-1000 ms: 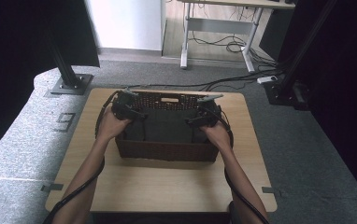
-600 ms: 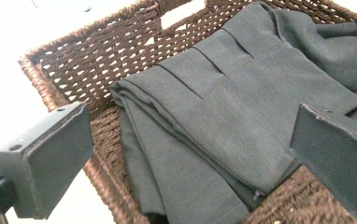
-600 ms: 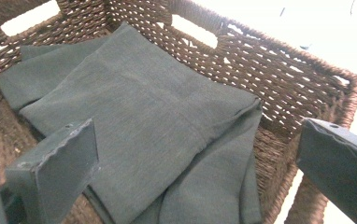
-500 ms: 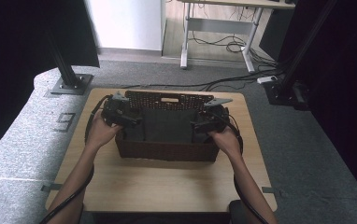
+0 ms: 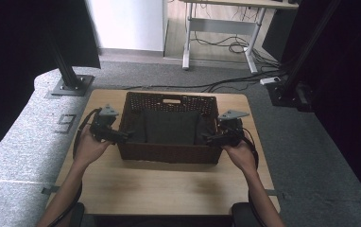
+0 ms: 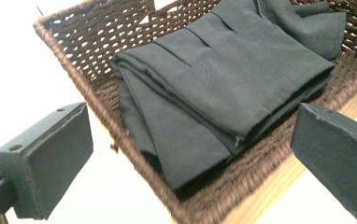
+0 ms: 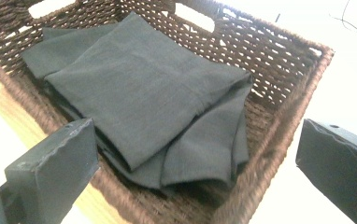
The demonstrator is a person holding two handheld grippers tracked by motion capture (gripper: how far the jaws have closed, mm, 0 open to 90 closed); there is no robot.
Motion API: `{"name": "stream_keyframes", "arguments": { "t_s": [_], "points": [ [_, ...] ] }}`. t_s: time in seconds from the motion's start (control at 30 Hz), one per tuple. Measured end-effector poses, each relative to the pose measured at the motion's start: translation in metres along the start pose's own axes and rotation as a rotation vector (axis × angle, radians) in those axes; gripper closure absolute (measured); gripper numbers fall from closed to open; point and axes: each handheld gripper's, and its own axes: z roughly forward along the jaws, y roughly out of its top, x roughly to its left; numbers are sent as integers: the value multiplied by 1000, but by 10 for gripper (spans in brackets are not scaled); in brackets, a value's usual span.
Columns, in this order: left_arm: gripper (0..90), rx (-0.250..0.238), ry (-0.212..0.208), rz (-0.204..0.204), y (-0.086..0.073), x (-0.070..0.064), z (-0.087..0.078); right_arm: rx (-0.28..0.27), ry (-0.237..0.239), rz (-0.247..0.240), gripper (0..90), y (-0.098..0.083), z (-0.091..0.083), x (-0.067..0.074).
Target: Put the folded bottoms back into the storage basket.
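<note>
folded cloth in the basket, grippers wide at its ends

dark folded cloth (image 5: 171, 126) lying inside the brown wicker basket (image 5: 169, 152), flat on its bottom, one corner rumpled toward the basket's far wall. basket standing on the wooden table (image 5: 169, 189). left gripper (image 5: 124, 136) just beside the basket's left end, jaws spread wide, holding nothing. right gripper (image 5: 209, 138) just beside the basket's right end, jaws likewise spread wide and empty. both pointed inward at the basket.
</note>
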Motion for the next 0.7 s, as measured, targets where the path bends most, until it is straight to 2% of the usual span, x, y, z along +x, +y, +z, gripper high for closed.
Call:
{"name": "stream_keyframes", "arguments": {
  "t_s": [0.33, 0.7],
  "points": [
    [0, -25, -4, -25, -36, -5, -10, 12, 2, 17, 0, -33, -17, 0],
    [0, -21, -2, -65, -76, -7, -3, 30, -6, 41, 0, -68, -14, -2]
  ]
}}
